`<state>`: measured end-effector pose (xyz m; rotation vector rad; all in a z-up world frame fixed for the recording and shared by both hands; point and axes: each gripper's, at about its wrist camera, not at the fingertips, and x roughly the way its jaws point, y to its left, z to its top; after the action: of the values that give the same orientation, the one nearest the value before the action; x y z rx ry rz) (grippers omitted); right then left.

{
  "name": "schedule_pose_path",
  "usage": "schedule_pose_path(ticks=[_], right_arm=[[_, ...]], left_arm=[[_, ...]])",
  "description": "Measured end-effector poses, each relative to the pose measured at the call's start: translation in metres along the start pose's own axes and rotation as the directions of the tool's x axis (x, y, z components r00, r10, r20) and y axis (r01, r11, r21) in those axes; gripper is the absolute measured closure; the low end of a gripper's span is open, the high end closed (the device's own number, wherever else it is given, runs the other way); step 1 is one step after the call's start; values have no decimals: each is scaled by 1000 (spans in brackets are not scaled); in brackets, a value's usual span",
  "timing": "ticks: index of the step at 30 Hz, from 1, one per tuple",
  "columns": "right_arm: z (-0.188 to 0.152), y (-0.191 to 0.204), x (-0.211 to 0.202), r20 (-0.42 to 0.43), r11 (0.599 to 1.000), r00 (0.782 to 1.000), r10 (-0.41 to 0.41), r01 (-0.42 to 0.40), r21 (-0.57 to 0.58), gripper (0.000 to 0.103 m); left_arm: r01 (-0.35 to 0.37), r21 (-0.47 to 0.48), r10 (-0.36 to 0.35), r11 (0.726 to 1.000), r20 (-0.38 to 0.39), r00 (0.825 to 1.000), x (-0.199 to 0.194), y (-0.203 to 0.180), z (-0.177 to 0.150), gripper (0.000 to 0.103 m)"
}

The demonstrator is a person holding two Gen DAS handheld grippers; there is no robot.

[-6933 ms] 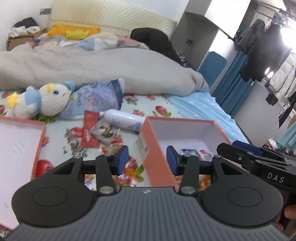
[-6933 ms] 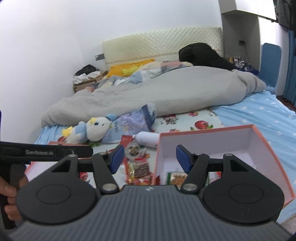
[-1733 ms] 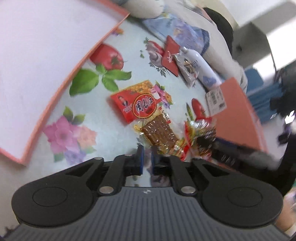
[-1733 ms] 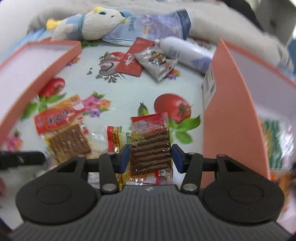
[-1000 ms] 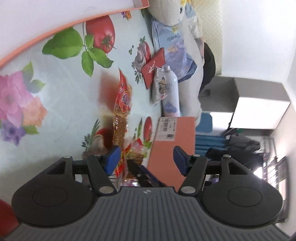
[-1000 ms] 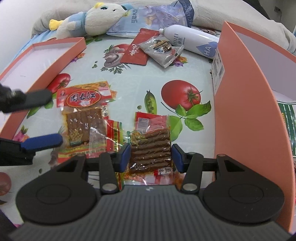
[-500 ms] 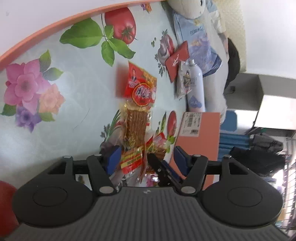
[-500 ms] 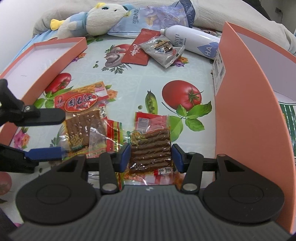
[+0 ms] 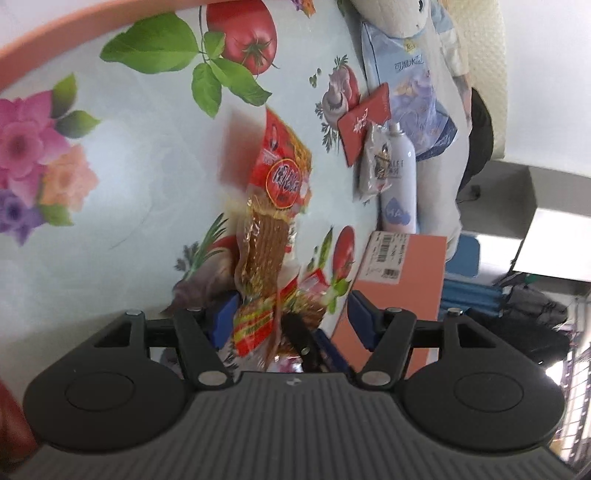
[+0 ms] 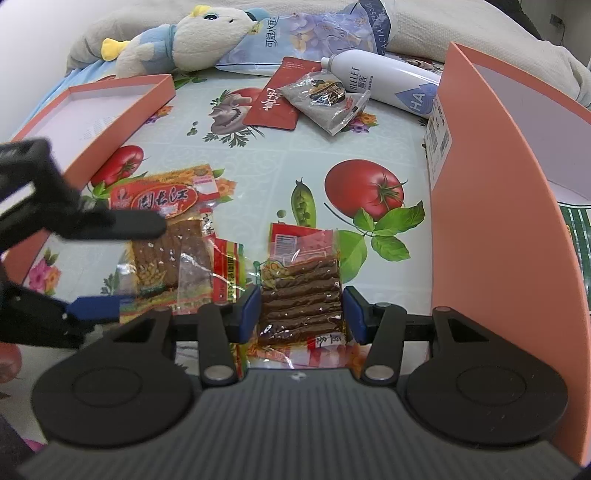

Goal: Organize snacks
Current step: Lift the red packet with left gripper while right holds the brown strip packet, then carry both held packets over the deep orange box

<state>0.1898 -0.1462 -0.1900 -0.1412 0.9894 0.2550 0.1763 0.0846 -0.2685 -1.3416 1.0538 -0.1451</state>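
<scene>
In the right wrist view a clear pack of brown sticks (image 10: pixel 299 295) lies on the flowered cloth, and my right gripper (image 10: pixel 301 314) is shut on its two long sides. Left of it lies a red-labelled pack of brown slices (image 10: pixel 166 229), partly over a red-yellow packet (image 10: pixel 226 273). My left gripper (image 10: pixel 138 266) reaches in from the left, rolled on its side, one finger above that pack and one below. In the left wrist view the left gripper (image 9: pixel 291 319) is open, with the red-labelled pack (image 9: pixel 280 181) running up from beside its left pad.
An orange box (image 10: pixel 480 184) stands open at the right with packets inside. Its lid (image 10: pixel 92 110) lies at the left. Farther back are a red envelope (image 10: pixel 280 99), a grey sachet (image 10: pixel 325 99), a white bottle (image 10: pixel 388 85), a plush toy (image 10: pixel 192 37) and a blue tissue pack (image 10: pixel 314 33).
My left gripper has turned and slid right, so its fingers now straddle the red-labelled pack. The right gripper and the brown-stick pack have not moved.
</scene>
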Motion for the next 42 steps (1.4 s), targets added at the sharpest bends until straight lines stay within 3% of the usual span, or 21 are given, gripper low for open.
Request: schedule_pose_path(ticks=[3, 7, 15, 22, 37, 42], right_arm=[[0, 0, 0, 1, 1000, 1000, 7, -7, 0, 51], [-2, 0, -1, 7, 1000, 1000, 12, -12, 3, 51], [-6, 2, -5, 14, 1000, 1000, 9, -9, 12, 52], [-9, 3, -14, 17, 1000, 1000, 12, -12, 16, 52], [2, 9, -51, 69, 998, 996, 48, -50, 24, 53], [15, 5, -75, 97, 997, 993, 62, -67, 48, 53]], left_arm=[[24, 26, -24, 999, 9, 1000, 0, -1, 3, 34], [-1, 84, -1, 996, 33, 999, 2, -8, 4, 37], [-145, 265, 123, 953, 95, 988, 8, -18, -8, 88], [-164, 349, 131, 923, 117, 985, 0, -27, -20, 95], [-215, 476, 129, 853, 206, 970, -41, -69, -46, 96], [-228, 540, 118, 810, 230, 966, -57, -99, -55, 96]])
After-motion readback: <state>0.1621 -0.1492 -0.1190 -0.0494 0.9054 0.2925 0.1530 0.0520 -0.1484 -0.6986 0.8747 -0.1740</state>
